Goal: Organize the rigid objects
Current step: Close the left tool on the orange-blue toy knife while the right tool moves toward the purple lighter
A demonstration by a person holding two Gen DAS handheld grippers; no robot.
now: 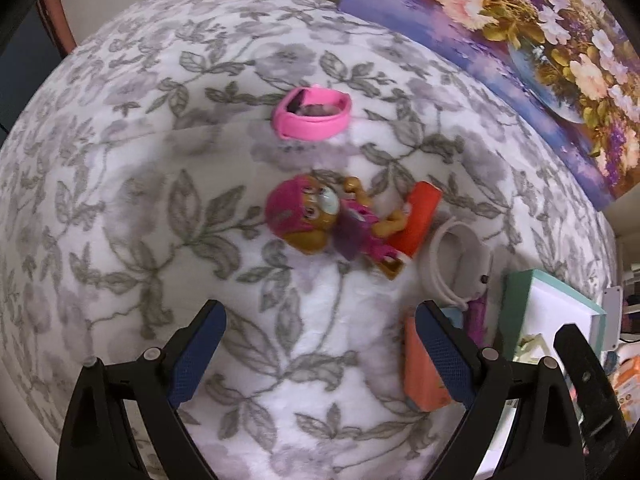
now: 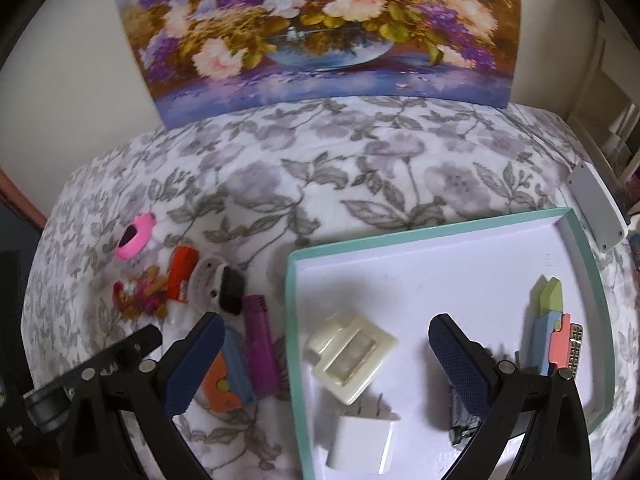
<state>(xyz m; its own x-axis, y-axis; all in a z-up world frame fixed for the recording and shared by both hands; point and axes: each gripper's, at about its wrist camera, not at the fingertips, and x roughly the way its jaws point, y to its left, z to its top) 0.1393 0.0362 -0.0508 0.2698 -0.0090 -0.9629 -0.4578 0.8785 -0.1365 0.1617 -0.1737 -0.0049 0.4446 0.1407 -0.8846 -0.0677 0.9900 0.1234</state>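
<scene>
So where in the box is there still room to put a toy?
The tray is bare across its far half, behind the cream block and left of the eraser stack. The near part is crowded: white charger, grey piece.

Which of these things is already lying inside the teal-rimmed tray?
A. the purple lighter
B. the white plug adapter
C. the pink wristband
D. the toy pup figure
B: the white plug adapter lies on the floor of the tray, while the pink wristband, the toy pup figure and the purple lighter all lie on the floral blanket to the tray's left.
</scene>
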